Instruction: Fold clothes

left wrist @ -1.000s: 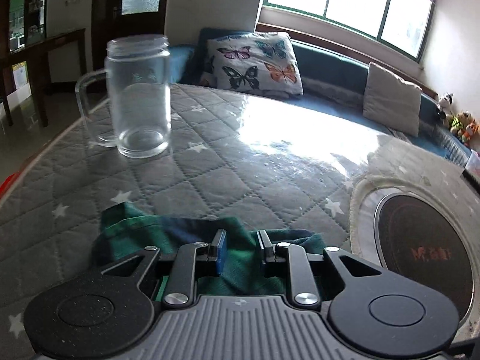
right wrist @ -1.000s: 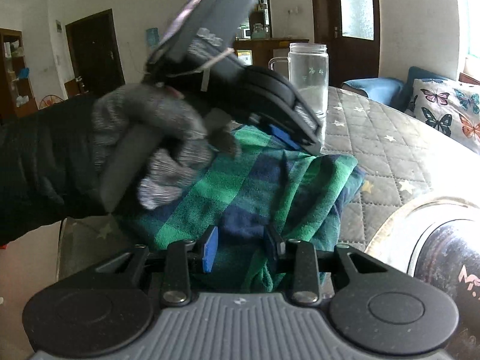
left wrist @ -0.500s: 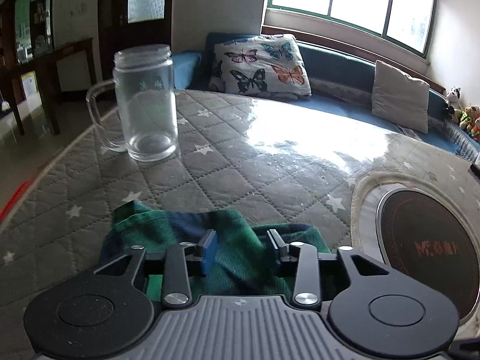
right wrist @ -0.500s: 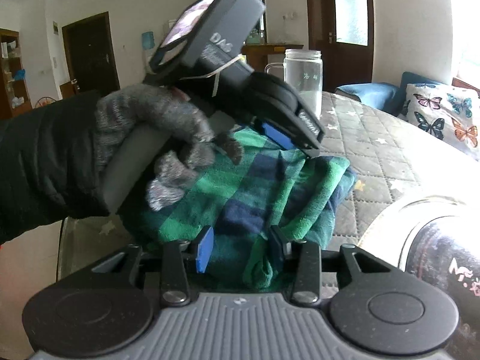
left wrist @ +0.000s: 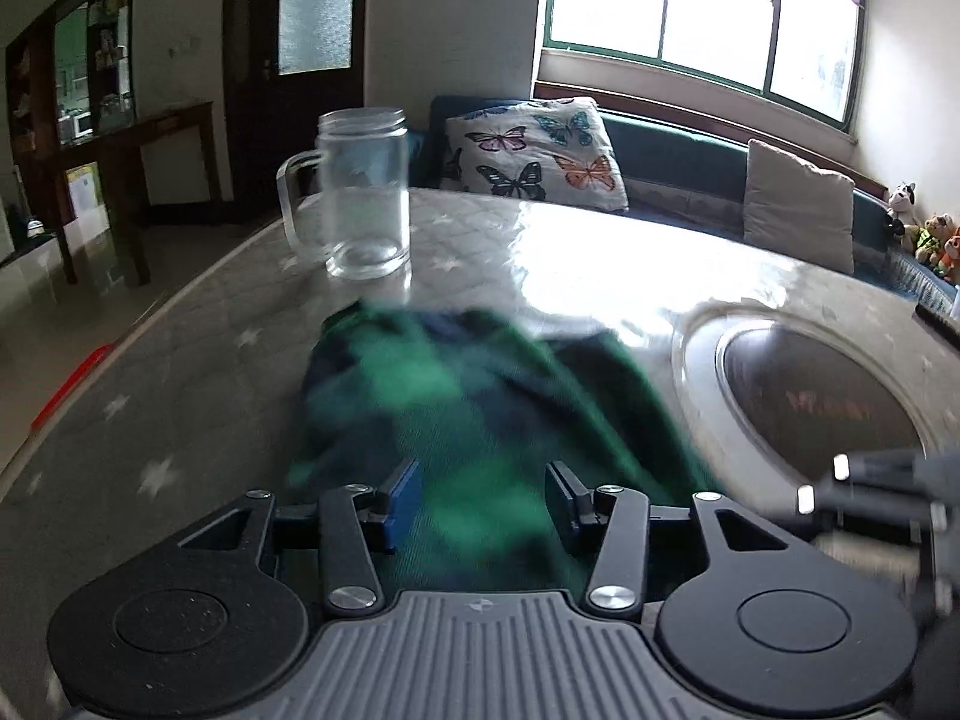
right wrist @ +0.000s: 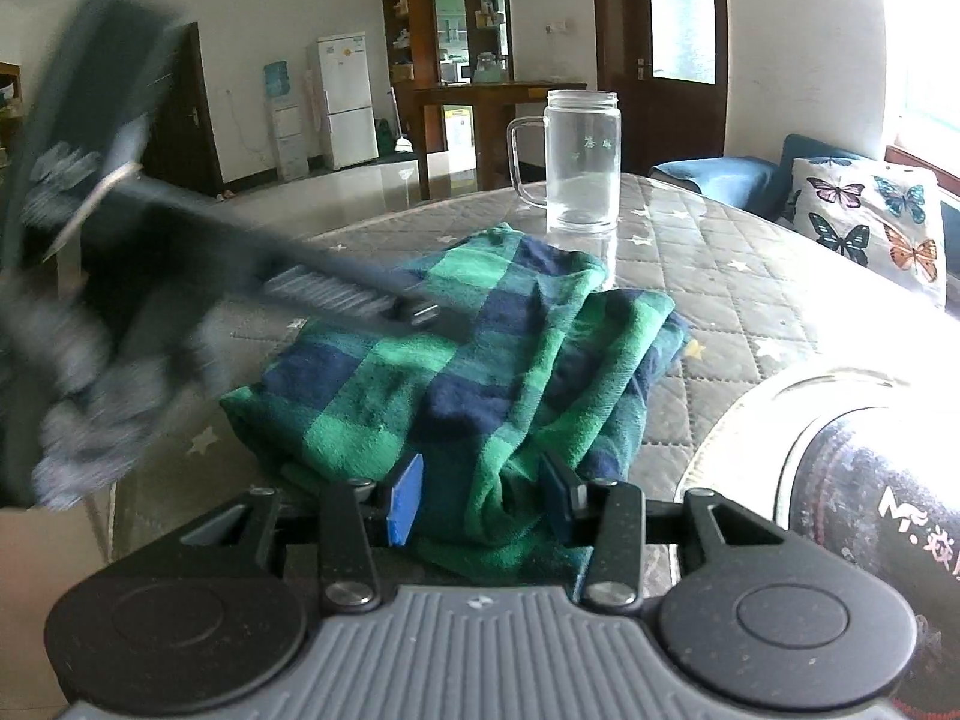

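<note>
Loosely folded green-and-navy checked cloth (right wrist: 480, 360), rumpled, on quilted table (right wrist: 750, 276). Between and ahead of both spread jaws: left gripper (left wrist: 480, 501) and right gripper (right wrist: 480, 495) gaping, gripping nothing. Mug (right wrist: 581, 161) beyond.

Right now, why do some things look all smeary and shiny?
Left wrist view: the green checked cloth is smeared by motion, and window glare whitens the table. Right wrist view: the cloth and glass mug look sharp, but the left claw is a blurred streak.
</note>
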The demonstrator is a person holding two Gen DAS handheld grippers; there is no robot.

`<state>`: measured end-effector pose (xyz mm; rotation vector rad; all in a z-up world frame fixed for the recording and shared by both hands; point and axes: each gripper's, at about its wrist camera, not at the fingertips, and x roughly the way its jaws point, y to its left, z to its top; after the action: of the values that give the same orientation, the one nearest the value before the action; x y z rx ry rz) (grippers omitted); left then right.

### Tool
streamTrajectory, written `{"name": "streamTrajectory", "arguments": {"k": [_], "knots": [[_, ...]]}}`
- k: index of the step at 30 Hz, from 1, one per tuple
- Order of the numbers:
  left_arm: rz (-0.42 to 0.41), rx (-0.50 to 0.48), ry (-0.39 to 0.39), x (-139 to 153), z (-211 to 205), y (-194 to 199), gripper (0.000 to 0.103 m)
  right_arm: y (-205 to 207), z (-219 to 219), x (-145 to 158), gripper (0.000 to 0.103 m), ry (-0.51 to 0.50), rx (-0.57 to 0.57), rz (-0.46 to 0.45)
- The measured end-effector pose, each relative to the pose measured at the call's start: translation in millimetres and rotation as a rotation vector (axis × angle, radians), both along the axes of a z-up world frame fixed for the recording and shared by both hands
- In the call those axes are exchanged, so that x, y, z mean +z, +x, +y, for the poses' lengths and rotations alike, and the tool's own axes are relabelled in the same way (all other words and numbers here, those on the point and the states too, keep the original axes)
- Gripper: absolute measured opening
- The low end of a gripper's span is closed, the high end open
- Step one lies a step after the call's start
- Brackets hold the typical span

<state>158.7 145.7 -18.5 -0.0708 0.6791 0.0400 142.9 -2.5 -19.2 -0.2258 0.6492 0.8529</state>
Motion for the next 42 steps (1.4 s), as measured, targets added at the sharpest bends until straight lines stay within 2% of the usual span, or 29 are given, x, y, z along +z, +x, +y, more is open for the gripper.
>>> {"name": "streamTrajectory", "arguments": {"k": [6, 9, 14, 19, 24, 26, 28, 30, 33, 34, 36, 37, 38, 42], "knots": [[-0.028, 0.057, 0.049, -10, -2, -52, 0.054, 0, 2, -1, 0.044, -0.005, -0.007, -0.007], [-0.007, 0.099, 0.001, -13, 6, -63, 0.054, -2, 1, -2, 0.044, -0.003, -0.017, -0.008], [-0.017, 0.118, -0.018, -15, 7, -75, 0.054, -10, -6, 6, 0.044, 0.055, -0.071, -0.039], [-0.012, 0.116, -0.022, -20, 5, -76, 0.054, -20, -4, 17, 0.04, 0.106, -0.003, -0.064], [0.002, 0.126, -0.027, -22, 6, -77, 0.054, -10, 1, 0, 0.037, 0.039, -0.02, 0.016], [0.001, 0.124, -0.025, -20, 5, -79, 0.056, -4, -6, -5, 0.037, 0.047, -0.051, 0.053], [0.001, 0.124, -0.018, -18, 3, -82, 0.06, -4, -14, -2, 0.037, 0.067, -0.063, 0.075], [0.001, 0.124, -0.015, -16, 0, -84, 0.069, -9, -18, 2, 0.037, 0.067, -0.063, 0.064], [-0.003, 0.124, -0.008, -14, -7, -87, 0.077, -17, -23, 5, 0.044, 0.049, -0.069, 0.048], [-0.003, 0.125, -0.006, -13, -9, -89, 0.08, -20, -24, 5, 0.049, 0.043, -0.075, 0.048], [-0.01, 0.124, 0.006, -11, -15, -92, 0.087, -24, -26, 5, 0.051, 0.034, -0.086, 0.049], [-0.012, 0.124, 0.011, -10, -17, -93, 0.088, -25, -27, 5, 0.056, 0.03, -0.092, 0.05], [-0.014, 0.124, 0.015, -10, -19, -95, 0.09, -27, -28, 5, 0.065, 0.027, -0.097, 0.05], [-0.025, 0.128, 0.034, -6, -27, -101, 0.099, -32, -31, 4, 0.073, 0.014, -0.116, 0.056]]}}
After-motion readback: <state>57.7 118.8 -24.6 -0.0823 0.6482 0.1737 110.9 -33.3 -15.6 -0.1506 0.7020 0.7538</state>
